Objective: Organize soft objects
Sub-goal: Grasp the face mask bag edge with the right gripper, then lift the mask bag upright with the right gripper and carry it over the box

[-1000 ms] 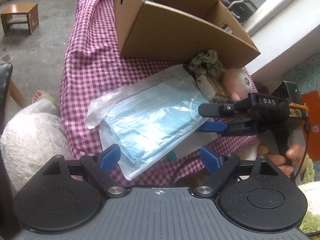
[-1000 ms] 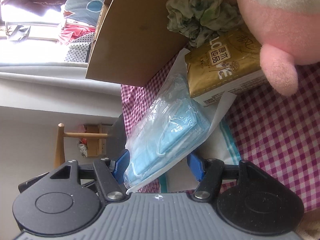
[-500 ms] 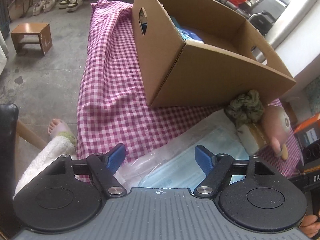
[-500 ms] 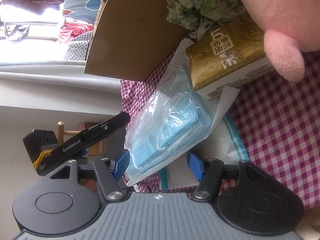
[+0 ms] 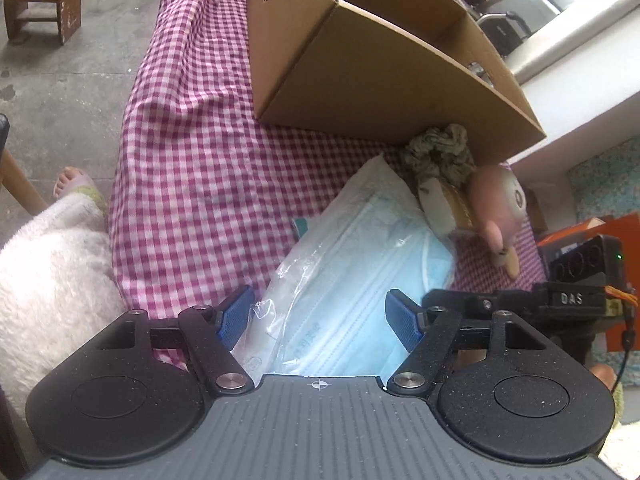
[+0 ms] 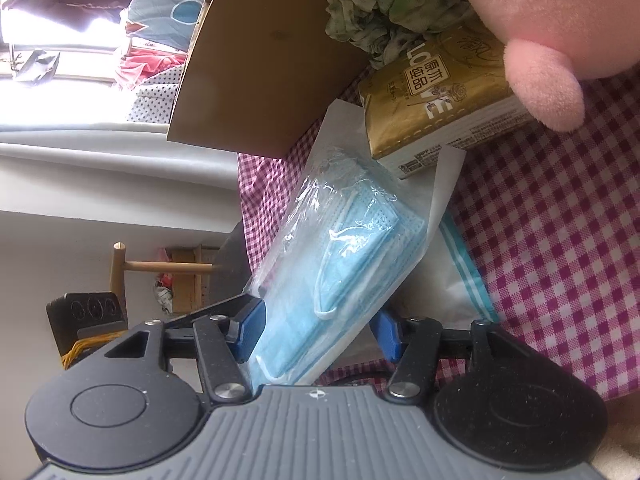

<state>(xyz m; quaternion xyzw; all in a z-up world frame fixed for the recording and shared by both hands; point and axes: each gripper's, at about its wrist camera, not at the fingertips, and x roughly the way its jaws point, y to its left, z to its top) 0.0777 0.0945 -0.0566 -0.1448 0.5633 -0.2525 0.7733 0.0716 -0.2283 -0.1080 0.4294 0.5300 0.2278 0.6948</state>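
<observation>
A clear bag of blue face masks (image 5: 360, 280) lies on the pink checked cloth (image 5: 192, 168), near the front edge. My left gripper (image 5: 320, 320) is open with its blue pads on either side of the bag's near end. My right gripper (image 6: 316, 332) is open too, its pads either side of the same bag (image 6: 340, 248) from the other side. Beyond the bag are a gold tissue pack (image 6: 432, 100), a green scrunchie (image 6: 380, 12) and a pink plush toy (image 6: 540, 32). A cardboard box (image 5: 380, 80) stands behind them.
A white packet with teal stripes (image 6: 448, 280) lies under the mask bag. A fluffy white sleeve (image 5: 52, 264) is at the left. A wooden stool (image 5: 40, 8) stands on the concrete floor. A white ledge (image 5: 580, 92) is right of the box.
My left gripper has swung back down and closer, so the mask bag now lies between its pads. The right gripper has edged a little further onto the bag. Both stay open.
</observation>
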